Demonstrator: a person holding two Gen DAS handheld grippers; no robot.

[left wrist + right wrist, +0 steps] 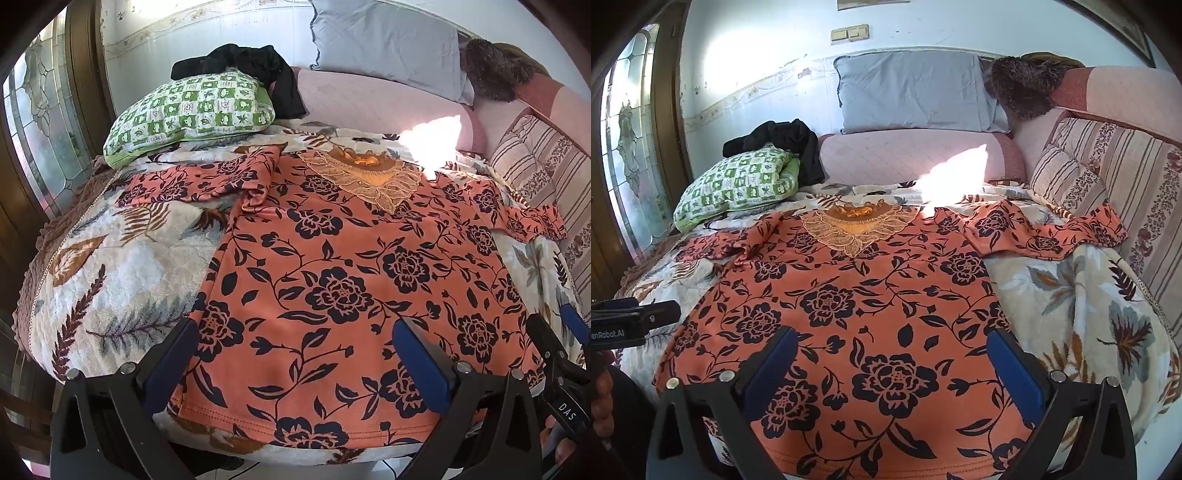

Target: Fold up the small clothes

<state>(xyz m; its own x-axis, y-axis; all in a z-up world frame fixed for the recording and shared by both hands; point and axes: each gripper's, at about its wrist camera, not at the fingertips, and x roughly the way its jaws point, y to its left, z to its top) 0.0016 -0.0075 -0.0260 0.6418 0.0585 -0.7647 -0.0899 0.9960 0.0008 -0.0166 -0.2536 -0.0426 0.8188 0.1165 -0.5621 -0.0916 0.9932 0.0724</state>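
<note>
An orange top with black flowers (332,266) lies flat and spread out on the bed, lace collar (369,173) at the far end, both sleeves out to the sides. It also shows in the right wrist view (849,302). My left gripper (295,328) is open and empty over the hem's left half. My right gripper (892,339) is open and empty over the hem's right half. The right gripper also shows at the right edge of the left wrist view (554,328). The left gripper's body shows at the left edge of the right wrist view (631,321).
A leaf-patterned blanket (122,266) covers the bed. A green checked pillow (188,110) with a black garment (255,62) on it sits far left. A grey pillow (916,92) and striped cushions (1100,173) line the back and right. A glass door (631,147) stands on the left.
</note>
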